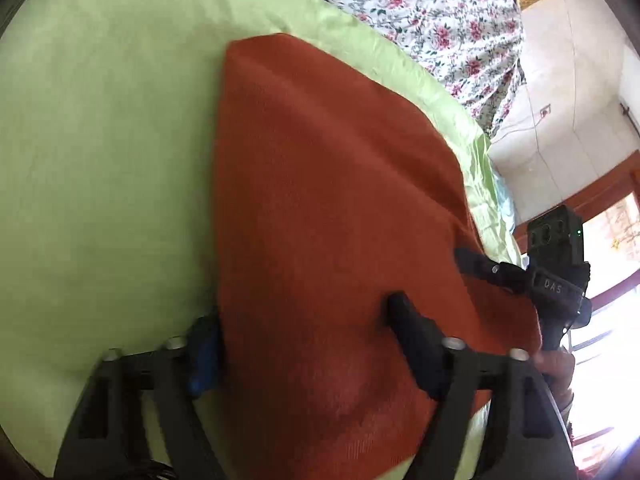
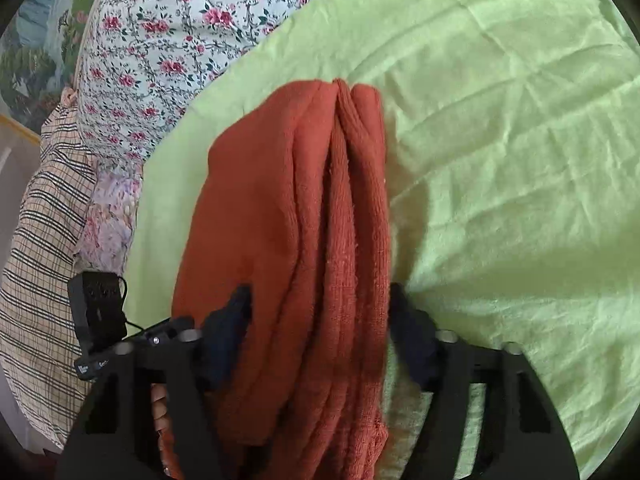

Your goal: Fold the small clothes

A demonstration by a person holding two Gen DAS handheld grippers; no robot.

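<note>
A rust-orange knitted garment (image 1: 320, 200) lies on a light green sheet (image 1: 100, 160). My left gripper (image 1: 304, 344) holds its near edge between its two fingers, which press into the cloth. In the right wrist view the garment (image 2: 280, 220) shows as several stacked folded layers, and my right gripper (image 2: 320, 320) is closed on that thick bundle. The right gripper also shows in the left wrist view (image 1: 480, 268) at the garment's right edge. Both hold the same end of the garment.
A floral quilt (image 2: 168, 40) lies bunched beyond the green sheet (image 2: 500, 160). A checked cloth (image 2: 40, 260) hangs at the left. A white wall (image 1: 568, 80) and a bright window (image 1: 616, 240) lie beyond the bed's edge.
</note>
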